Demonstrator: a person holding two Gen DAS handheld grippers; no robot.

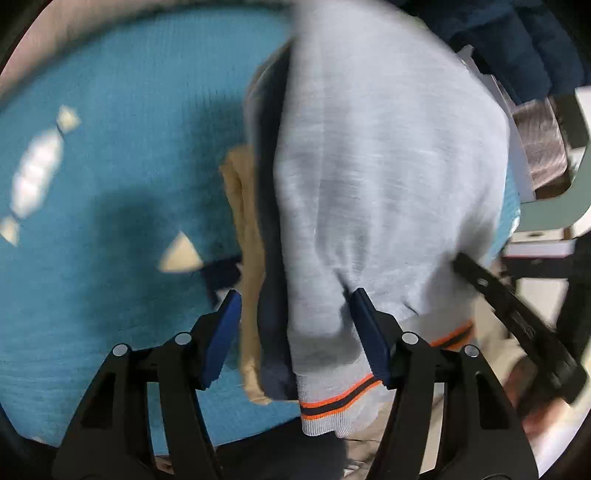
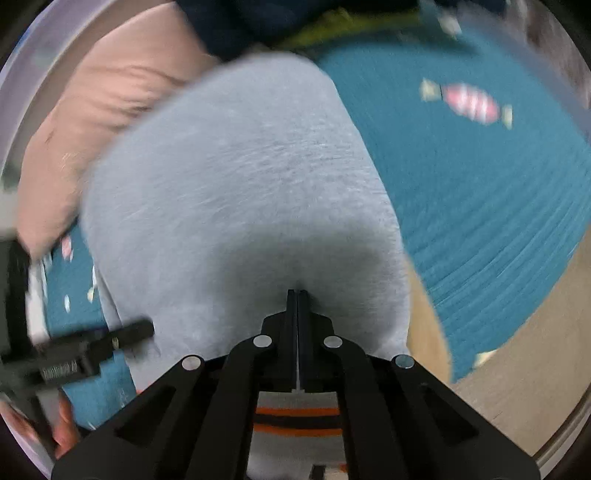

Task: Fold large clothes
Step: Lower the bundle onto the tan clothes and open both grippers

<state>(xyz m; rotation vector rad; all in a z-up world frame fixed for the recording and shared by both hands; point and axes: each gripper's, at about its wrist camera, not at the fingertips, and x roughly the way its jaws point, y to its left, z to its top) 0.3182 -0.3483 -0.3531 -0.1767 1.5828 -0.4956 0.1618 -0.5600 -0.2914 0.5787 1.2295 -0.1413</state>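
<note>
A light grey knit garment (image 1: 388, 166) with an orange-and-dark striped hem (image 1: 332, 406) hangs over a teal blanket (image 1: 110, 166). Against its left side lie a navy layer (image 1: 271, 277) and a tan one (image 1: 247, 258). My left gripper (image 1: 297, 325) is closed around this thick bundle, blue pads on either side, the right pad creasing the grey cloth. In the right wrist view the same grey garment (image 2: 240, 184) fills the middle. My right gripper (image 2: 297, 295) is shut, its tips pinched into the fabric, and the striped hem (image 2: 295, 417) shows beneath it.
The teal blanket (image 2: 480, 203) has candy prints. A pink cloth (image 2: 110, 92) lies at the far left and dark navy clothing (image 2: 240, 26) at the top. Beige floor (image 2: 535, 350) shows past the blanket's edge. Furniture (image 1: 546, 147) stands at the right.
</note>
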